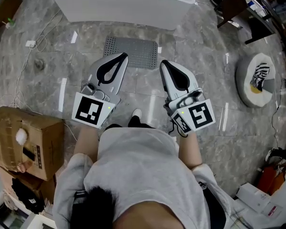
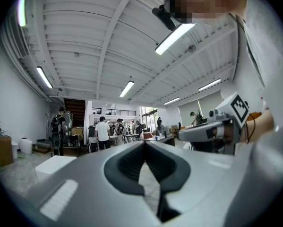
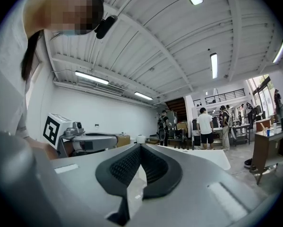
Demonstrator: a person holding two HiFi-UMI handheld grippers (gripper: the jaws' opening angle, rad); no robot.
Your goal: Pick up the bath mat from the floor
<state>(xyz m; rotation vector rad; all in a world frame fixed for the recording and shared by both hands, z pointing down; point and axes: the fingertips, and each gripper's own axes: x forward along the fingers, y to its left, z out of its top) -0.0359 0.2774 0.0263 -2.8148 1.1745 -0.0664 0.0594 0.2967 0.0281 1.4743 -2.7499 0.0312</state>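
A grey, dotted bath mat (image 1: 132, 51) lies flat on the marble floor just in front of a white tub (image 1: 123, 1). My left gripper (image 1: 124, 56) is held above the floor with its tip over the mat's near left edge, jaws shut and empty. My right gripper (image 1: 164, 63) hovers just right of the mat's near right corner, also shut with nothing in it. In the left gripper view the left gripper (image 2: 144, 143) points level across the room, and the right gripper (image 3: 140, 146) does the same in its own view; neither shows the mat.
A brown cardboard box (image 1: 26, 140) stands at the lower left. A round white cushion-like object (image 1: 257, 79) lies at the right. A dark desk (image 1: 250, 13) is at the top right, boxes and clutter (image 1: 262, 197) at the lower right. A cable (image 1: 33, 46) trails left of the mat.
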